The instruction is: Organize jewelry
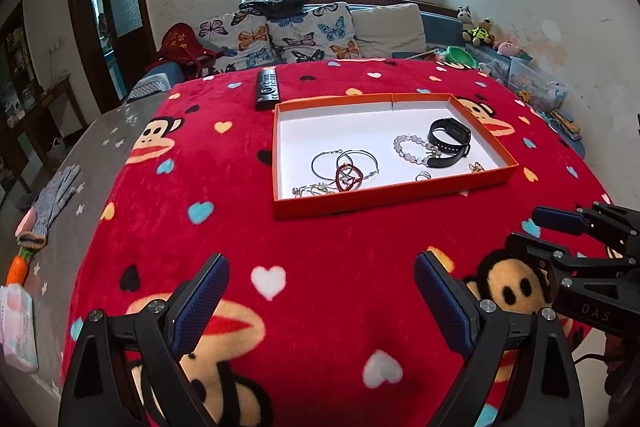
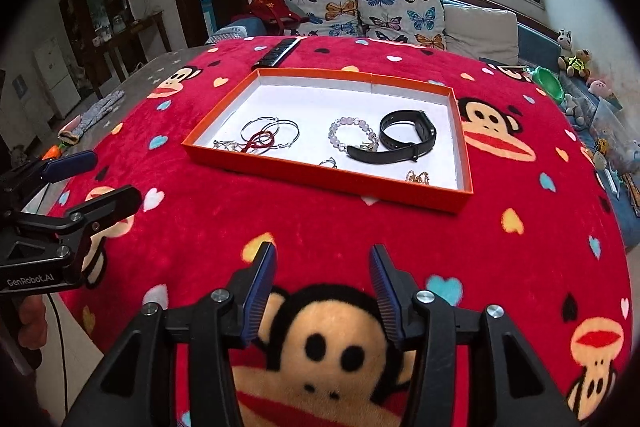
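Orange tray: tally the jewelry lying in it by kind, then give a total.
In the orange tray:
Silver hoop bangles: 2
Red cord bracelet: 1
Pale bead bracelet: 1
Black wristband: 1
Small ring: 1
Gold chain piece: 1
Silver chain piece: 1
Total: 8

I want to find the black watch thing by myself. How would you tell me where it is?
Look for the flat orange tray with the white inside, sitting on the red monkey blanket. The black wristband lies on the tray's right side, next to a pale beaded bracelet. It is the only black, wide, rubbery strap; everything else in there is thin and shiny or beaded.
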A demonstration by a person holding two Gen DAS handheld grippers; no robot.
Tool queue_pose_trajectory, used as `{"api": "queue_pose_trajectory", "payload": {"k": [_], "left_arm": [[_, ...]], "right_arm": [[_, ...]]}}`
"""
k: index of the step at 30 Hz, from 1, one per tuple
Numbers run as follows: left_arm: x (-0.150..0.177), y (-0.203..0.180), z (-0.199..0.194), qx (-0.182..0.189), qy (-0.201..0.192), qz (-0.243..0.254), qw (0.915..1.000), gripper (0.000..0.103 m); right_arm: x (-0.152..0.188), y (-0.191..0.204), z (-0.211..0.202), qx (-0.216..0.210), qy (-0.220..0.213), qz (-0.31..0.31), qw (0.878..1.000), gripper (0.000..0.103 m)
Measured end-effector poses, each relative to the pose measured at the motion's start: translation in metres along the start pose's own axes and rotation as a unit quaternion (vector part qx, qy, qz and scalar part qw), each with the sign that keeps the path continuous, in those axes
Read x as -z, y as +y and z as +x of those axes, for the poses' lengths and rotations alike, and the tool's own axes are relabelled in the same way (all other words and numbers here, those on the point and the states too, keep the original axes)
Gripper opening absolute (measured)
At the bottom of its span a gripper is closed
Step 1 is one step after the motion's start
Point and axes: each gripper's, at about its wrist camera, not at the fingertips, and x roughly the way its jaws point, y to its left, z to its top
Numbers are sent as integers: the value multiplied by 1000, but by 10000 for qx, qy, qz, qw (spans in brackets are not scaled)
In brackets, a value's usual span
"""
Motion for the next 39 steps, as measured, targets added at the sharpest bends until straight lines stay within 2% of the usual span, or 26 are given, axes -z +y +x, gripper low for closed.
{"api": "queue_pose_trajectory", "payload": {"k": [17, 39], "left_arm": [[24, -7, -19, 14, -6, -4, 10000, 100], [29, -9, -10, -35, 149, -2, 9999, 100]], "right_arm": [[14, 6, -15, 93, -121, 41, 9999, 55], [20, 5, -19, 25, -114, 79, 9999, 55]]}}
